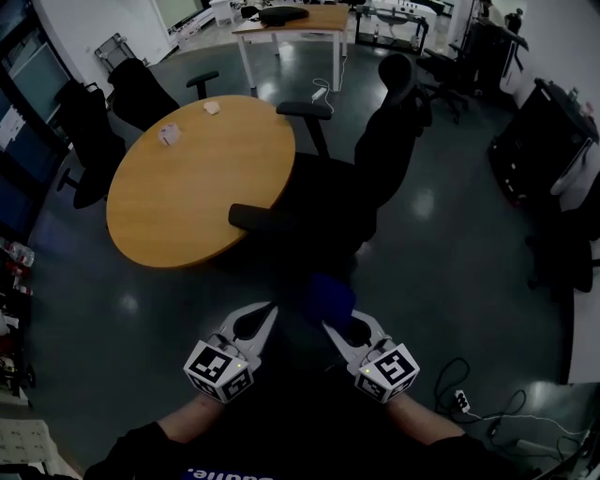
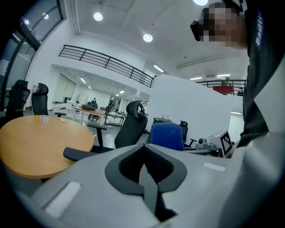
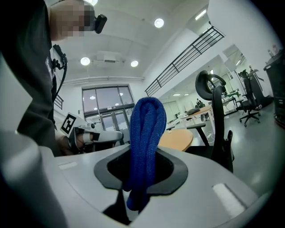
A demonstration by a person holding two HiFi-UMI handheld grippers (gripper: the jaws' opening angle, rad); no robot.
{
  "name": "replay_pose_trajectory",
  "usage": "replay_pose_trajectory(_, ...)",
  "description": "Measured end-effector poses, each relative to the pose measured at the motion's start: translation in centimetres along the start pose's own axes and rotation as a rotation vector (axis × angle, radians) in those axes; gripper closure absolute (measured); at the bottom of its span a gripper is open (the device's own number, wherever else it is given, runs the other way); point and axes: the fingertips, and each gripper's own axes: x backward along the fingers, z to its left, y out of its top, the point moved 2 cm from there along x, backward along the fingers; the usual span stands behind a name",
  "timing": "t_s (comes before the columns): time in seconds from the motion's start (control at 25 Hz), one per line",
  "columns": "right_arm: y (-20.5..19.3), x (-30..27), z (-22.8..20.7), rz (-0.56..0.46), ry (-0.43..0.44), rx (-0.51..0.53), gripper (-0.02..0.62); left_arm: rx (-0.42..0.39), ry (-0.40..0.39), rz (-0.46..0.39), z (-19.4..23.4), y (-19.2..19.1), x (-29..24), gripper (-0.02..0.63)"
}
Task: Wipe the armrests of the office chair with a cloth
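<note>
A black office chair stands at the round wooden table, its near armrest towards me and its far armrest behind. My right gripper is shut on a folded blue cloth, held in the air short of the chair. The right gripper view shows the cloth clamped upright between the jaws. My left gripper hangs beside it, shut with nothing in it. The left gripper view shows the near armrest, the chair's back and the cloth.
Other black chairs ring the table, which carries a small white box. A rectangular desk stands at the back. Cables and a power strip lie on the dark floor at the right. Dark equipment lines the right side.
</note>
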Motion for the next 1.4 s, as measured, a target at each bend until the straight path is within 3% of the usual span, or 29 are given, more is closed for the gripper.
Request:
replay_pose_trajectory(0.16, 0.4, -2.6, -1.0, 0.022, -0.035, 0.008, 0.499, 0.017, -0.005, -0.019, 4.4, 1.1, -1.1, 0.594)
replay_pose_trajectory(0.4, 2.1, -9.1, -3.2, 0.033, -0.160, 0.011, 0.499, 0.002, -0.057, -0.014, 13.1, 1.8, -4.2, 0.594)
replay_pose_trajectory(0.88, 1.2, -23.3, -5.1, 0.128, -0.327, -0.058, 0.499, 0.044, -0.099, 0.079, 31.7, 0.9, -6.1, 0.594)
replay_pose_trajectory(1.28, -0.6, -24.5, -7.4, 0.218, -0.440, -0.029, 0.499, 0.014, -0.067, 0.162, 38.7, -3.3, -7.6, 0.594)
replay_pose_trajectory(1.4, -1.3, -24.4, -9.0, 0.240, -0.487, -0.046, 0.499, -0.028, -0.046, 0.201, 40.2, -5.1, -8.9, 0.594)
